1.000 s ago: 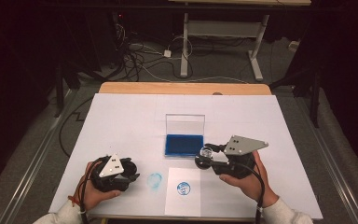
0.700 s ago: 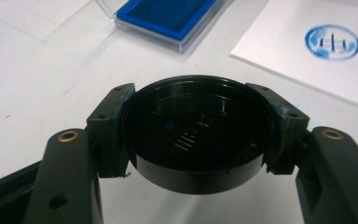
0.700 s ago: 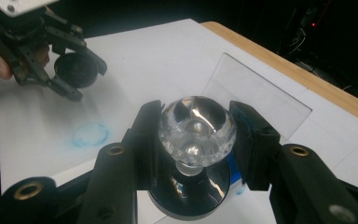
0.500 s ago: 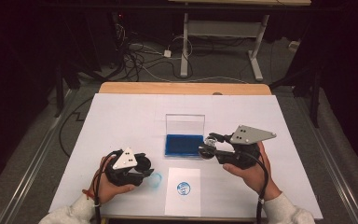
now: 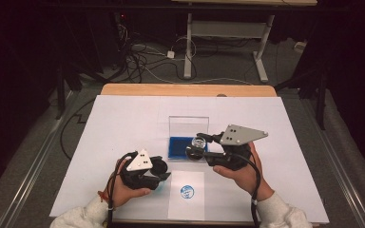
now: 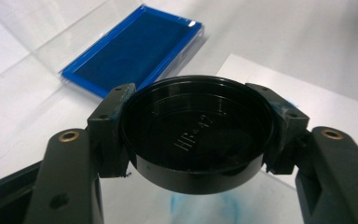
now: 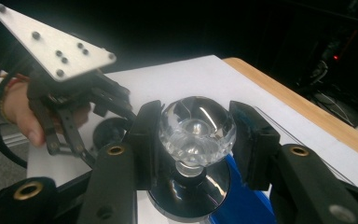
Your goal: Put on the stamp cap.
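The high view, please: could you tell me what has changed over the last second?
The right tool, gripping the clear faceted stamp, rose and tilted over the blue ink pad. The left tool, holding the round black cap, shifted right. The stamped white paper stayed put.

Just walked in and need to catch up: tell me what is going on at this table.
A person is working with two hand-held grippers over a white table. The right gripper is shut on a clear-knobbed stamp, held above the open blue ink pad. The left gripper is shut on a round black cap, low near the table's front edge. In front lies a paper sheet that already bears one round blue stamp mark.
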